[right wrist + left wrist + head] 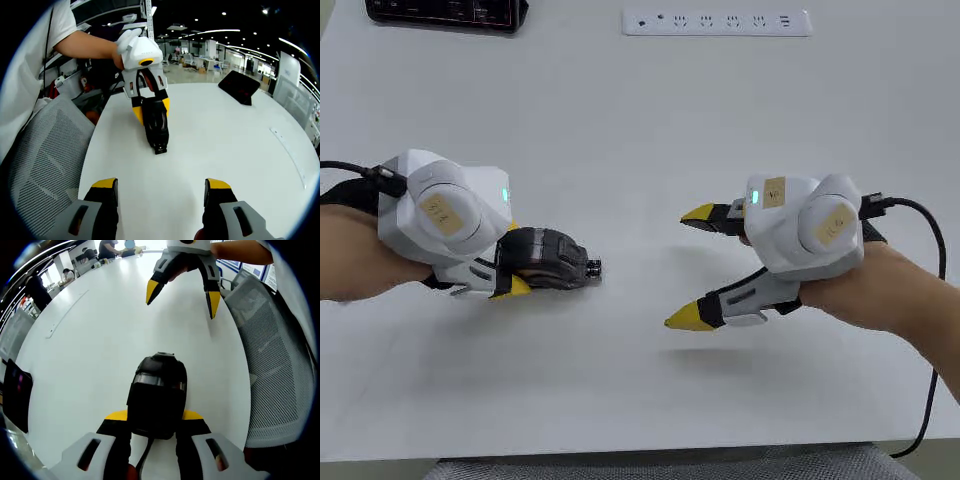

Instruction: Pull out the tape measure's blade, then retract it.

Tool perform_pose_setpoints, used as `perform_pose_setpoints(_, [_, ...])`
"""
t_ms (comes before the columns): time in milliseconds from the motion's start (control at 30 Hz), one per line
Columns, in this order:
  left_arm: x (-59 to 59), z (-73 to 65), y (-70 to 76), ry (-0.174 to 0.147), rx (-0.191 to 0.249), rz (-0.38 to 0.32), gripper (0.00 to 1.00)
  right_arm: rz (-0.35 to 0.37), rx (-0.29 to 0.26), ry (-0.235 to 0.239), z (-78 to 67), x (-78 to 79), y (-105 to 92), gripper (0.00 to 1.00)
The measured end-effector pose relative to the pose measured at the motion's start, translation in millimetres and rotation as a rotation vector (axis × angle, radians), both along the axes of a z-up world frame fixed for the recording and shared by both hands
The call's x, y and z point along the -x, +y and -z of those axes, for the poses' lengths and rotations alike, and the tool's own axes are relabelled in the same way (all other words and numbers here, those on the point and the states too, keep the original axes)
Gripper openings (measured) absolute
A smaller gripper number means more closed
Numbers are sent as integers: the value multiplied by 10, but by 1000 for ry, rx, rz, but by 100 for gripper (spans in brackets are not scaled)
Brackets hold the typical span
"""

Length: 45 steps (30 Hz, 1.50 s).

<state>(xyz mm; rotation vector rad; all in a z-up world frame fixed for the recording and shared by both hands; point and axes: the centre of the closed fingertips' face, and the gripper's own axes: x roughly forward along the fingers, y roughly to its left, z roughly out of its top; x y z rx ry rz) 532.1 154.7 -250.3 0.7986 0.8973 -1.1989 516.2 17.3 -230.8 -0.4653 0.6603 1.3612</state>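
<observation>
While the left gripper (513, 258) pinches the tape measure (555, 260) at nine o'clock, the right gripper (692, 267) hovers at three o'clock. Its jaws are spread wide.

The tape measure (552, 258) is black plastic, glossy on its smoked window (the rest looks more matt). The left hand-held gripper (513, 258) around it has a smooth white plastic shell and matt yellow tips, same as the right hand-held gripper (690, 266) facing the tape measure. The surface (620, 120) under the tape measure is smooth matt white. Off to the tape measure's side, the chair (272, 365) is grey mesh cloth.
</observation>
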Motion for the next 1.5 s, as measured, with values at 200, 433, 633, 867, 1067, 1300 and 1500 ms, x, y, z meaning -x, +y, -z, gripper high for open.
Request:
perform_pose_setpoints(200, [-3,1,0,6,-2,-4,29,-12,-22,17,44,-12,105,66])
perform_pose_setpoints(433, [-2,7,0,14,-6,-5,29,-17,-53,34,77,-46,211,63])
perform_pose_setpoints(633, [-5,11,-1,13,-13,-4,29,-27,-66,35,136,-70,265,56])
perform_pose_setpoints(867, [-8,17,-1,14,-20,-1,29,-37,-87,23,189,-123,371,47])
perform_pose_setpoints(1067, [-10,21,-3,15,-19,-3,29,-41,-105,32,218,-137,468,43])
perform_pose_setpoints(1300, [-15,22,-1,23,-18,-3,29,-57,-116,32,247,-125,555,37])
perform_pose_setpoints(1500, [-19,25,-5,23,-21,-3,29,-73,-125,19,268,-118,623,32])
